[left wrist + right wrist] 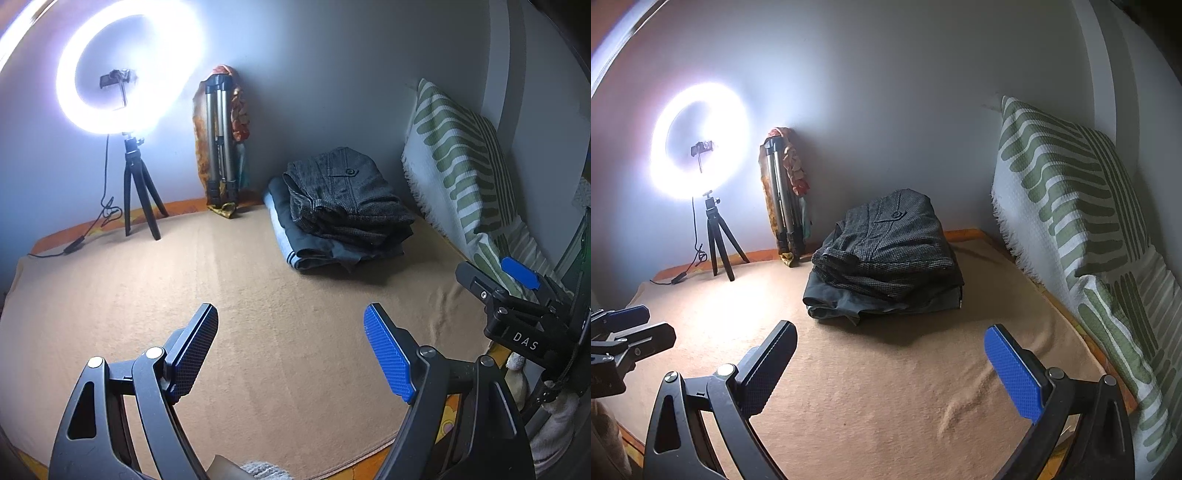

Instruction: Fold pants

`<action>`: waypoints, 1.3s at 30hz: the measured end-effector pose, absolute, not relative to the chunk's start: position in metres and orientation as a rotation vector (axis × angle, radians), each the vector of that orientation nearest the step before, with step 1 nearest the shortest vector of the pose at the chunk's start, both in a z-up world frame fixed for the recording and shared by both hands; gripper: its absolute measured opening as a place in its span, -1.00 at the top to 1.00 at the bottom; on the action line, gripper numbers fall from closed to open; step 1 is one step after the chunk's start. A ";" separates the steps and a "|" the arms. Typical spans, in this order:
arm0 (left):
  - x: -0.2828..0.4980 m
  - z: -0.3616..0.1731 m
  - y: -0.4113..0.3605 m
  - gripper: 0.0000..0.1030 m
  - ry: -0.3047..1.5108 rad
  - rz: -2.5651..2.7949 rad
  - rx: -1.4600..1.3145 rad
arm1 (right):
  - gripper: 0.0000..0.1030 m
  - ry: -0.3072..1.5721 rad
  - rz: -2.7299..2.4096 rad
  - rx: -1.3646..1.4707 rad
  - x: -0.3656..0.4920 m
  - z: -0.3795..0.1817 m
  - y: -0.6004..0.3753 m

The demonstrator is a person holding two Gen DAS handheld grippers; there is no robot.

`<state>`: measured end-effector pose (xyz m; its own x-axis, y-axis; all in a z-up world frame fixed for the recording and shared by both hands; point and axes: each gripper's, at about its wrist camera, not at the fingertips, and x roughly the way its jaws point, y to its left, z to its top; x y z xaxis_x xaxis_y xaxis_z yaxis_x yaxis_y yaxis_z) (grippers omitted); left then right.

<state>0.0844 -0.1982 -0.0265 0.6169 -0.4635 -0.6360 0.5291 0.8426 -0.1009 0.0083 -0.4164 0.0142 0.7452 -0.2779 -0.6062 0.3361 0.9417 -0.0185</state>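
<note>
A stack of folded pants lies at the back of a tan blanket, with dark grey tweed pants on top and darker and light blue ones under them. The stack also shows in the right wrist view. My left gripper is open and empty, held above the blanket in front of the stack. My right gripper is open and empty, also short of the stack. The right gripper shows at the right edge of the left wrist view, and the left gripper at the left edge of the right wrist view.
A lit ring light on a small black tripod stands at the back left with its cable on the blanket. A folded silver tripod leans on the wall. A green-and-white striped pillow leans along the right side.
</note>
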 end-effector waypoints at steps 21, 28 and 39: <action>0.085 -0.027 -0.199 -0.59 0.702 -0.571 0.112 | -1.00 0.647 -0.331 0.103 0.009 0.012 -0.417; 0.085 -0.027 -0.200 -0.59 0.701 -0.569 0.116 | -1.00 0.646 -0.330 0.101 0.008 0.012 -0.417; 0.085 -0.029 -0.199 -0.59 0.695 -0.569 0.121 | -1.00 0.645 -0.326 0.104 0.010 0.012 -0.416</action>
<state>0.0853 -0.1993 -0.0291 0.6231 -0.4553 -0.6360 0.5335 0.8420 -0.0800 0.0098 -0.4163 0.0117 0.7504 -0.2656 -0.6052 0.3295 0.9441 -0.0058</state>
